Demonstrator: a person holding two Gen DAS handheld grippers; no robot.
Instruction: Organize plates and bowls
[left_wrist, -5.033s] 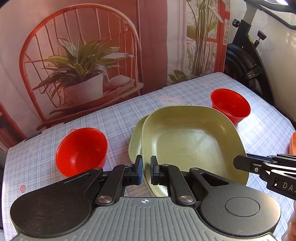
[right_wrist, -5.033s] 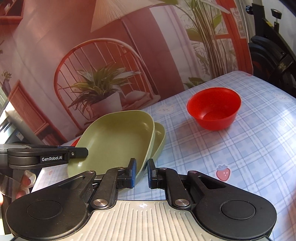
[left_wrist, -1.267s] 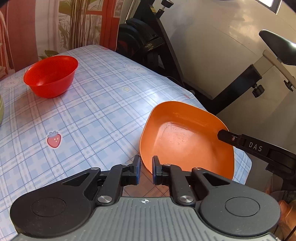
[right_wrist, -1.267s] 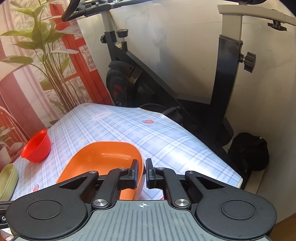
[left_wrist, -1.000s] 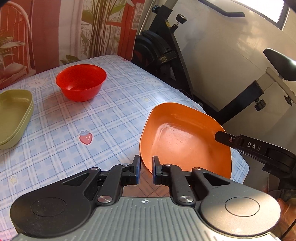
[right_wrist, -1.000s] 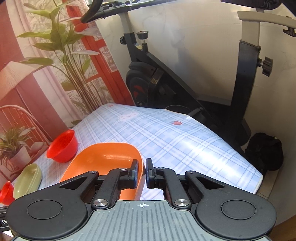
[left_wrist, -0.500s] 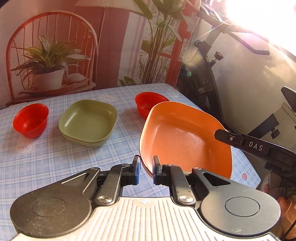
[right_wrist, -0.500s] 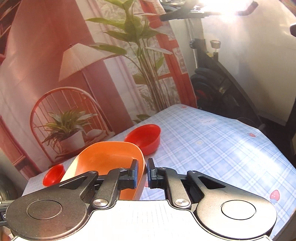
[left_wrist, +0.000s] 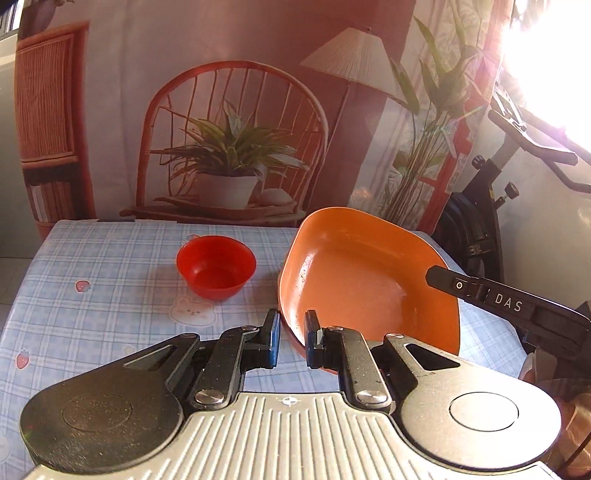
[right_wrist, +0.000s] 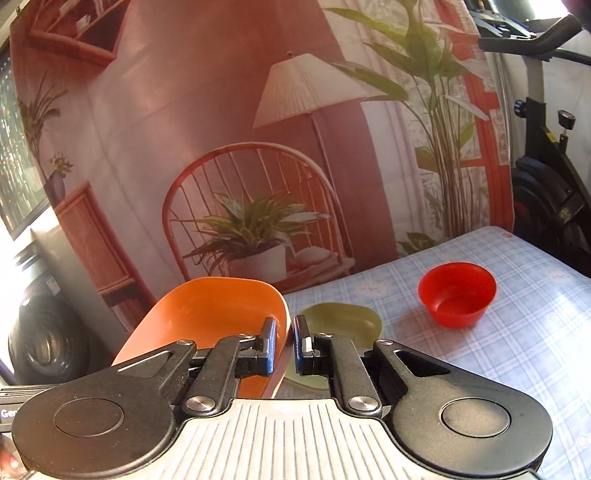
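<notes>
An orange plate (left_wrist: 369, 280) is held clear of the checked tablecloth (left_wrist: 92, 266) by both tools: the left gripper (left_wrist: 291, 338) is clamped on its near rim, the right gripper (right_wrist: 284, 343) on the opposite rim, each set of jaws nearly shut with only the thin edge between the pads. The plate is tilted, its hollow turned toward the left-hand camera. In the right wrist view it hangs just above and beside the green plates (right_wrist: 343, 317), which lie near the middle of the table; a red bowl (right_wrist: 458, 293) stands apart toward the far right edge, and another red bowl (left_wrist: 216, 266) toward the far left.

The risk, as judged from here, lies in the grip — two narrow pinches on a smooth, sloping rim. Uneven lowering could twist the plate out of one pinch, or land it askew on the green stack.

The plate is a rounded square, shallow and glossy, faintly speckled inside.
</notes>
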